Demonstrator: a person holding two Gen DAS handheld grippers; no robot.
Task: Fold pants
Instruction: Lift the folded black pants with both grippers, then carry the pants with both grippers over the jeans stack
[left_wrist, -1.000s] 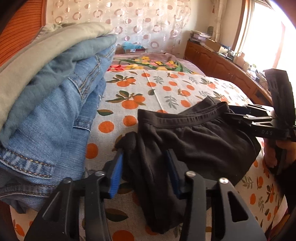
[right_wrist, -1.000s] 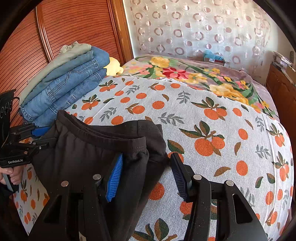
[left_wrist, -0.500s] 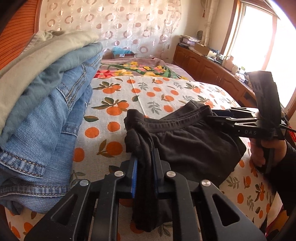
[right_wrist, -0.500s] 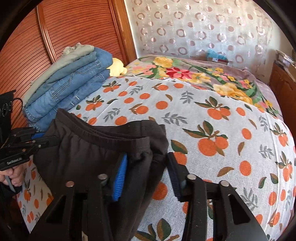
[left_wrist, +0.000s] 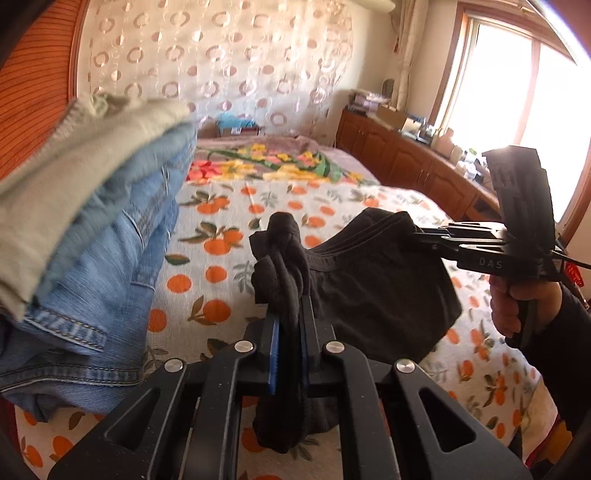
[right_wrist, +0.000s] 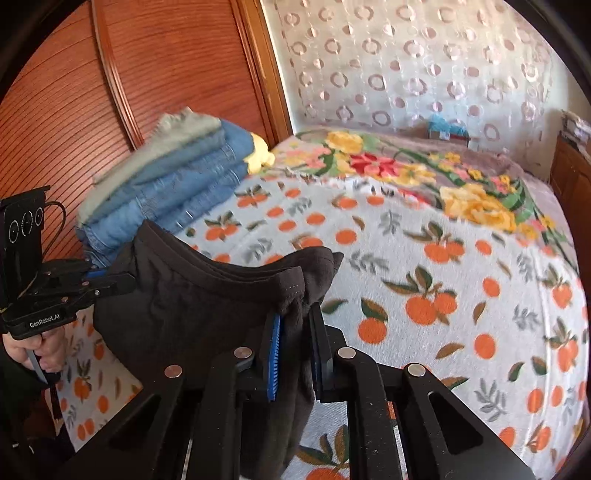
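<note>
The folded black pants (left_wrist: 369, 288) hang between my two grippers, lifted above the bed. My left gripper (left_wrist: 290, 332) is shut on one bunched end of the pants. My right gripper (right_wrist: 295, 332) is shut on the other end, at the waistband corner (right_wrist: 295, 284). In the left wrist view the right gripper (left_wrist: 424, 232) reaches in from the right onto the pants. In the right wrist view the left gripper (right_wrist: 118, 282) clamps the pants (right_wrist: 207, 306) at the left. The cloth sags between them.
A stack of folded jeans topped by a grey-green garment (left_wrist: 92, 236) sits on the bed's left side, also in the right wrist view (right_wrist: 173, 184). The orange-print bedspread (right_wrist: 443, 280) spreads to the right. A wooden wardrobe (right_wrist: 110, 92) stands behind the stack, and wooden cabinets (left_wrist: 406, 162) run under the window.
Both grippers have closed on the pants' ends and lifted them off the bedspread. The left closed first, then the right. Both views have risen.
</note>
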